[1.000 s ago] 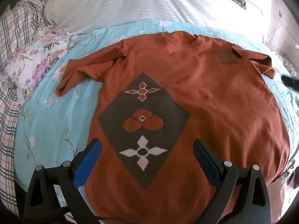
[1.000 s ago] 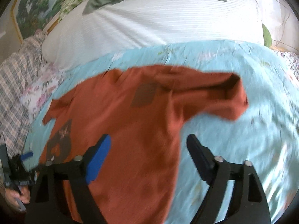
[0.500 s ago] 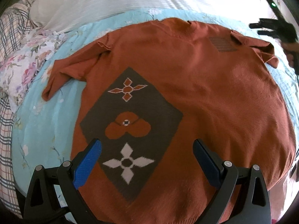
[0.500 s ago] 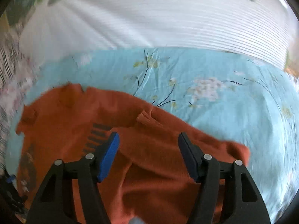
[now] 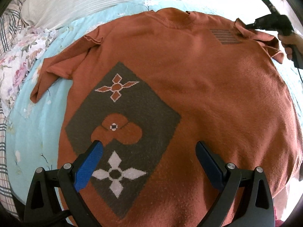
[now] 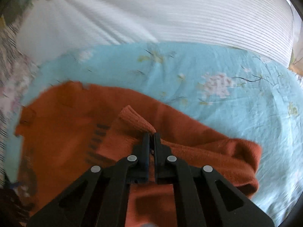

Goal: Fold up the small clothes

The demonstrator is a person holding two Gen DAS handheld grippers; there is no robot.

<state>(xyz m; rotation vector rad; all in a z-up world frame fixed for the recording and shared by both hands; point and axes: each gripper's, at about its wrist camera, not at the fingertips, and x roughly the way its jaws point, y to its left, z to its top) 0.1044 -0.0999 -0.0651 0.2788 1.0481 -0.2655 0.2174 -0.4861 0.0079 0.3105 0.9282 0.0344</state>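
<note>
A rust-orange knit sweater (image 5: 198,87) with a grey diamond motif (image 5: 123,128) lies flat, front up, on a light blue floral bedsheet (image 5: 37,124). My left gripper (image 5: 149,160) is open and empty, hovering over the lower part of the motif. My right gripper (image 6: 151,136) is shut on the ribbed cuff of the sweater's right sleeve (image 6: 136,119), which is folded back onto the shoulder. That gripper also shows in the left wrist view (image 5: 269,22), at the far right shoulder. The left sleeve (image 5: 62,64) lies spread out to the left.
A white striped pillow (image 6: 170,15) lies beyond the collar. A floral cloth (image 5: 20,53) and a plaid cloth (image 5: 3,151) lie at the left. Bare blue sheet (image 6: 246,98) lies to the right of the sweater.
My right gripper has closed on the right sleeve cuff. My left gripper has moved forward and slightly lower over the sweater, still open.
</note>
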